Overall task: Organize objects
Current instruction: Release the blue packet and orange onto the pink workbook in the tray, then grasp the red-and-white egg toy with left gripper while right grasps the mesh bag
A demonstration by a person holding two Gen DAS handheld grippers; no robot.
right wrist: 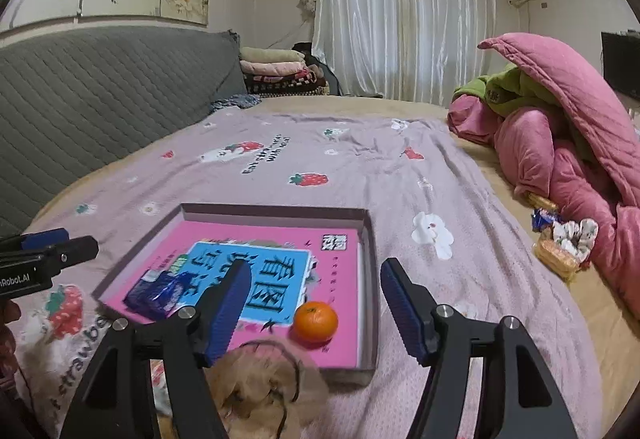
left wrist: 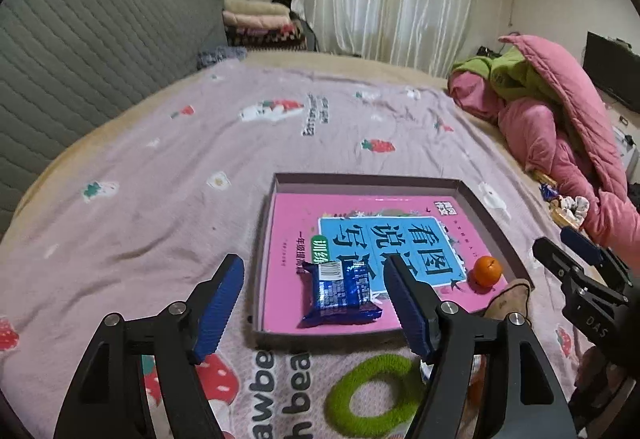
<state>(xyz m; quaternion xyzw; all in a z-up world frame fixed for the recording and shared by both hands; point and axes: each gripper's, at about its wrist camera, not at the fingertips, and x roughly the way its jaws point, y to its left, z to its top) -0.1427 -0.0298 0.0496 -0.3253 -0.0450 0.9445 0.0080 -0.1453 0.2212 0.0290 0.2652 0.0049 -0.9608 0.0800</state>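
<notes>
Strawberry-print bedspread [left wrist: 180, 167], shallow box [left wrist: 496, 215], white curtains [right wrist: 400, 19]; both grippers spread wide, empty

Open bedspread [left wrist: 168, 167] left of and beyond shallow tray [left wrist: 494, 217], passable; tray floor taken by pink book [left wrist: 288, 239], blue packet [left wrist: 340, 295], orange [left wrist: 485, 270]; green ring [left wrist: 372, 399] and tan plush [right wrist: 260, 387] at near rim; pink quilt [right wrist: 560, 143] blocking right.

Two close, downward-tilted wrist views, side by side, sharing the tray [left wrist: 496, 223].
</notes>
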